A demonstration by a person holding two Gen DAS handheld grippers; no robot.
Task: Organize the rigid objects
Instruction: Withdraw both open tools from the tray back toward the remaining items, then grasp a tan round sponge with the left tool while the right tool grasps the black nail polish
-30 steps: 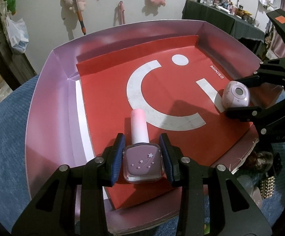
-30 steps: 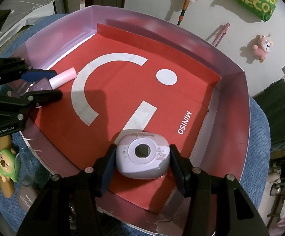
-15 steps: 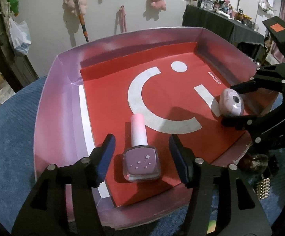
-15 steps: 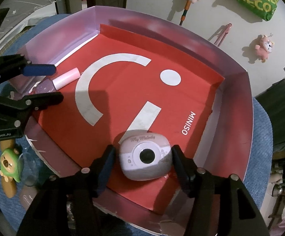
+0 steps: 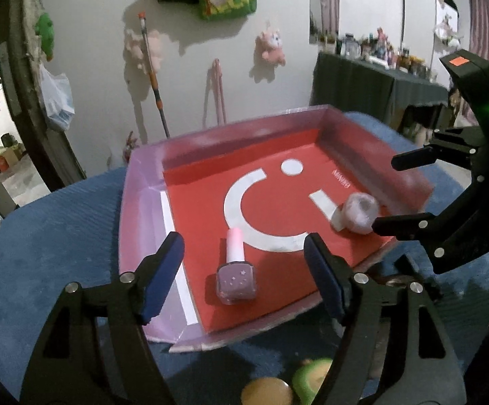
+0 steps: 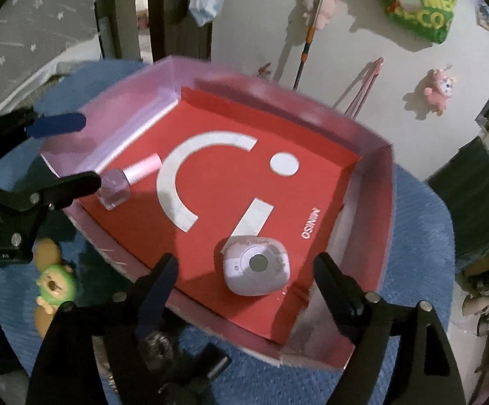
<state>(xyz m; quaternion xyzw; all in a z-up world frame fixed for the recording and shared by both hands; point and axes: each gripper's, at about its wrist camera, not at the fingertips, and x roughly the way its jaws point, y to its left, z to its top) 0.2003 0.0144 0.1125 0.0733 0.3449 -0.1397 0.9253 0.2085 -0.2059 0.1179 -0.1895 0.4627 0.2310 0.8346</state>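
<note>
A lilac nail polish bottle with a pink cap lies on the red floor of a shallow pink-walled box, near its front left corner; it also shows in the right wrist view. A lilac toy camera lies near the box's front right; it also shows in the left wrist view. My left gripper is open and empty, above and behind the bottle. My right gripper is open and empty, above and behind the camera.
The box sits on a blue carpeted surface. A green and tan toy figure lies on the carpet in front of the box. A dark cluttered table stands at the back right. A mop leans on the wall.
Both grippers opened, let go of the bottle and the camera, and pulled back and up from the box. The camera has tipped lens-up on the box floor.
</note>
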